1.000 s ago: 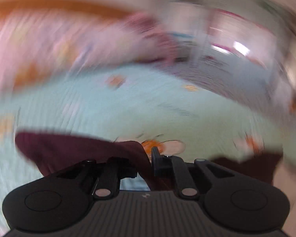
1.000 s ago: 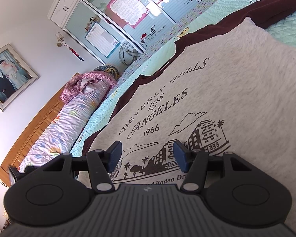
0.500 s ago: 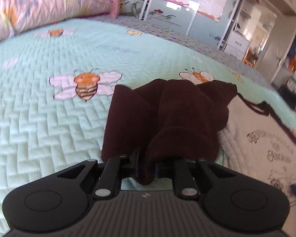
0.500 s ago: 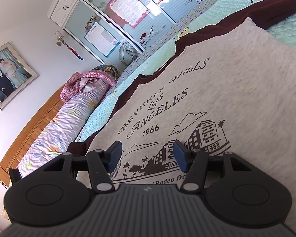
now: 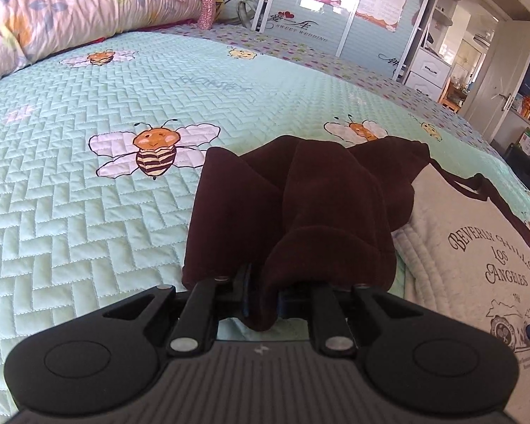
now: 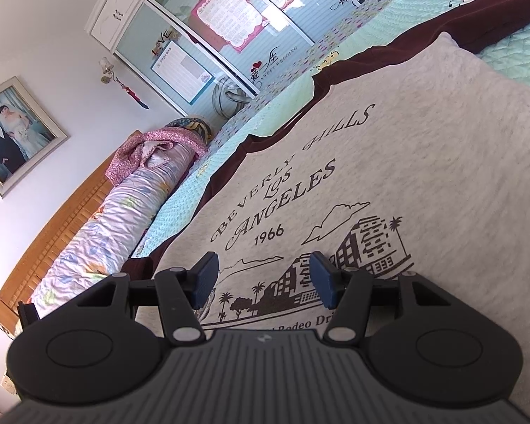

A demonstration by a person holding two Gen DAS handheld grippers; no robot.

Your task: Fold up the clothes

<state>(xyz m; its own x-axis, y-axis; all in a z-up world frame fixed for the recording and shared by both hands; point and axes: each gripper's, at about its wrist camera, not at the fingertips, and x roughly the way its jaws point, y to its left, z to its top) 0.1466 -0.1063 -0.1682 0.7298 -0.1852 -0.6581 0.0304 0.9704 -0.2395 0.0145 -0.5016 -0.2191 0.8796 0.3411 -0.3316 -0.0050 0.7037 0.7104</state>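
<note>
Sweatshirt (image 6: 388,162): grey printed front with dark maroon sleeves, lying face up and spread on the quilted bed (image 5: 88,229), which gives a flat base for folding. The left tongs (image 5: 263,300) are closed narrow on the bunched maroon sleeve (image 5: 300,212), holding it gathered above the quilt beside the body panel, probably to carry it across the front. The right tongs (image 6: 263,279) stand wide and empty over the printed chest; contact with the cloth cannot be confirmed from this angle.
</note>
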